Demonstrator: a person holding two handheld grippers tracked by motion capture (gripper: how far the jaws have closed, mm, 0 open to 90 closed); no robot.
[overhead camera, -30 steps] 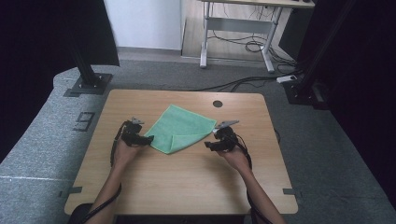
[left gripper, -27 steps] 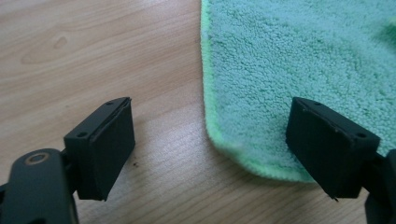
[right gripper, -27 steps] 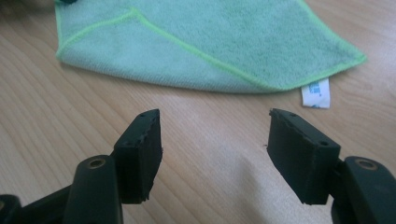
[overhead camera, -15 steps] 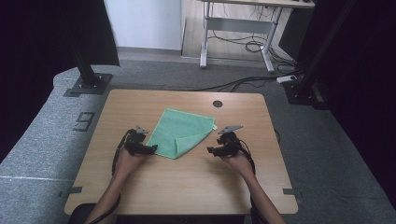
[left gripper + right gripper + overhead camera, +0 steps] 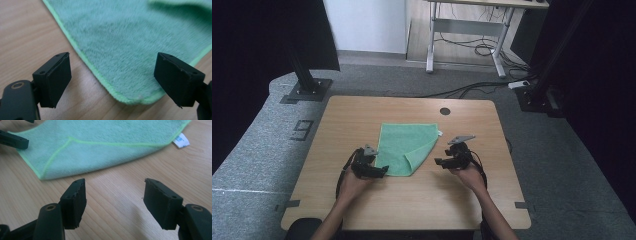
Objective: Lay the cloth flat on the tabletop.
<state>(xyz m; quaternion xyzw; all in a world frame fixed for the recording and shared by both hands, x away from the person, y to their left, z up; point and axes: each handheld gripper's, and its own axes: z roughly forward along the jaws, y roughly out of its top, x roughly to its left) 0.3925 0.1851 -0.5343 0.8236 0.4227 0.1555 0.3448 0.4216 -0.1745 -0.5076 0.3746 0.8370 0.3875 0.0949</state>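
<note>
A green cloth lies flat on the wooden table, with its near right corner folded over as a flap. My left gripper rests at the cloth's near left corner. Seen from the left gripper, that gripper is open and the cloth's corner lies between the jaws, apart from both pads. My right gripper sits on the table just right of the cloth. From its own camera the right gripper is open over bare wood, short of the cloth.
A white label sticks out from the cloth's far right corner. A round cable hole sits near the table's far edge. Black stand bases stand on the floor at the far left and far right.
My left gripper has moved toward the near edge, down the cloth's left side to its near corner. The cloth's outline now sits squarer to the table. The right gripper has hardly moved.
</note>
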